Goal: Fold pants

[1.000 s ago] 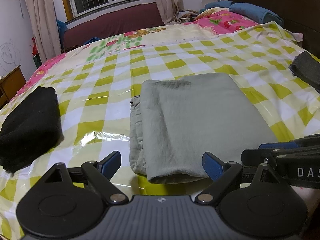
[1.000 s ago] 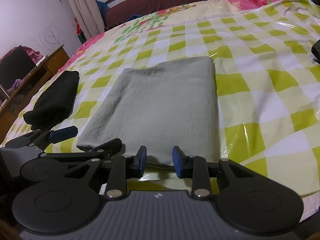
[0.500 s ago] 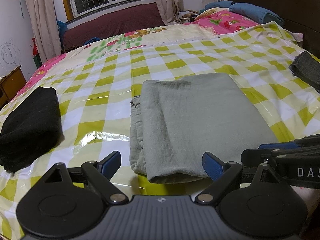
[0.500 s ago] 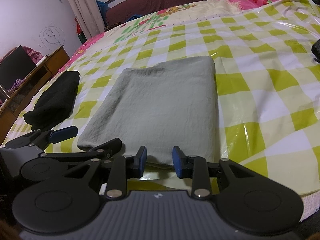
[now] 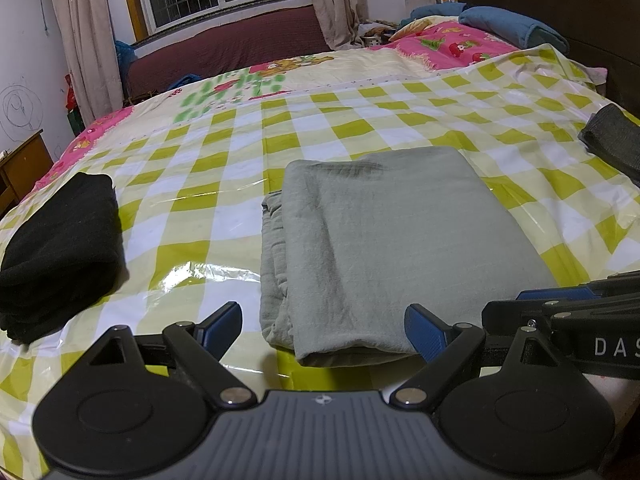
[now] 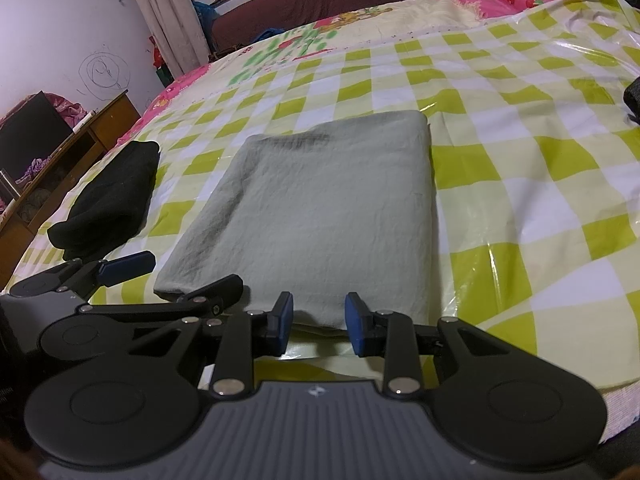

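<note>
Pants (image 5: 400,240) lay folded into one flat grey-green rectangle, centre of both frames, on the checked sheet (image 5: 240,152). In the left wrist view their near edge sat between and just beyond my left gripper (image 5: 323,322), jaws spread wide, nothing in them. The stacked layer edges showed along the left side of the fold.

In the right wrist view the pants (image 6: 332,208) filled the middle. Their near edge sat right at my right gripper (image 6: 319,323). Jaws there stood a narrow gap apart, holding nothing; cloth showed through the gap. Couldn't tell whether the pads touched the fabric.

My right gripper also showed at the lower right of the left view (image 5: 560,300), beside the pants' near right corner. My left gripper showed at the lower left of the right view (image 6: 128,266), one blue pad (image 6: 126,266) visible near the pants' near left corner.

Versus a second ago: no change I could see. Both grippers sat in the same spots with the same jaw gaps, pants the same shape and place.

Count: one pair of pants, two grippers. One black bundle (image 5: 60,248) at mid left, apart from the pants. One dark grey bundle (image 5: 612,140) at the right edge. One blue roll (image 5: 516,28) at upper right near the headboard.
</note>
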